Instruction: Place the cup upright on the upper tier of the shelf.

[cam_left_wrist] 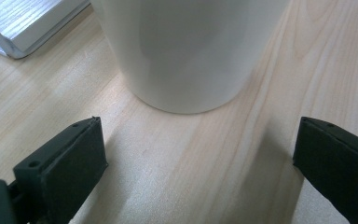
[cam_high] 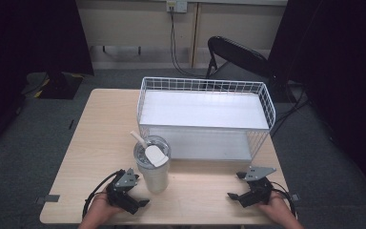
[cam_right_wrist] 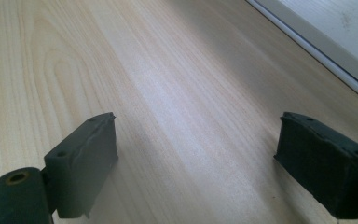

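- Left gripper (cam_high: 140, 202): jaws spread wide, empty, aimed at the tumbler (cam_high: 153, 168) base just ahead.
- Right gripper (cam_high: 235, 191): jaws apart, empty, well right of tumbler.
- Tumbler upright on table (cam_high: 90, 143), before wire rack (cam_high: 205, 119). Grasp not yet made; everything remains.

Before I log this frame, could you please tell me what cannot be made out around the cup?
- Cup contents: high view, covered by its lid.
- Cup top: left gripper view, cut off by the upper edge.
- Rack lower shelf's back: high view, hidden under the upper shelf.
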Tool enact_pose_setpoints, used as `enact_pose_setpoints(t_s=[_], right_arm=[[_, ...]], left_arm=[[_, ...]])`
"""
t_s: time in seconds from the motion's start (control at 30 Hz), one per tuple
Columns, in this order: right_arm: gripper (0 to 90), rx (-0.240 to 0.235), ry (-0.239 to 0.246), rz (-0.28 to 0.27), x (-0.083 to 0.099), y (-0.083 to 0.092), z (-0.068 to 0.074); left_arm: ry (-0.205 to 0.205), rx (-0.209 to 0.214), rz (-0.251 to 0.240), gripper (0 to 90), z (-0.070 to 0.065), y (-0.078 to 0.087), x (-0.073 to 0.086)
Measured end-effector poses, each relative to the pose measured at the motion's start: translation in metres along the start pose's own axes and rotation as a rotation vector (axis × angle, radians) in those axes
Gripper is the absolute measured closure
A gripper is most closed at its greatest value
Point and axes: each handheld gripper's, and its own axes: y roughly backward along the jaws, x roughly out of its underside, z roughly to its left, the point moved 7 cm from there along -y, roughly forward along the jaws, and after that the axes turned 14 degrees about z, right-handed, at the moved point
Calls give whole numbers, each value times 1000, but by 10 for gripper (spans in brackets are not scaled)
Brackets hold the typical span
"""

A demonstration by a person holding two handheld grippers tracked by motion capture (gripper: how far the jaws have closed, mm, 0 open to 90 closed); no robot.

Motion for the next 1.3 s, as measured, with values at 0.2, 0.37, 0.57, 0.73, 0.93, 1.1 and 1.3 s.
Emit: enact_pose_setpoints(t_s=[0.2, 0.37, 0.57, 0.73, 0.93, 1.1, 1.3], right_arm=[[117, -2, 4, 0, 0, 0, 0], [117, -2, 4, 0, 0, 0, 0], [117, -2, 4, 0, 0, 0, 0], [117, -2, 4, 0, 0, 0, 0], [117, -2, 4, 0, 0, 0, 0], [117, -2, 4, 0, 0, 0, 0], [117, -2, 4, 0, 0, 0, 0]], left_arm=[[51, 3, -6, 85, 3, 6, 1], [74, 27, -4, 159, 3, 9, 2], [67, 44, -45, 170, 1, 17, -6], [74, 38, -125, 169, 0, 28, -18], [80, 30, -201, 169, 1, 41, -27], [89, 27, -246, 164, 2, 47, -33], [102, 24, -295, 157, 3, 51, -41]])
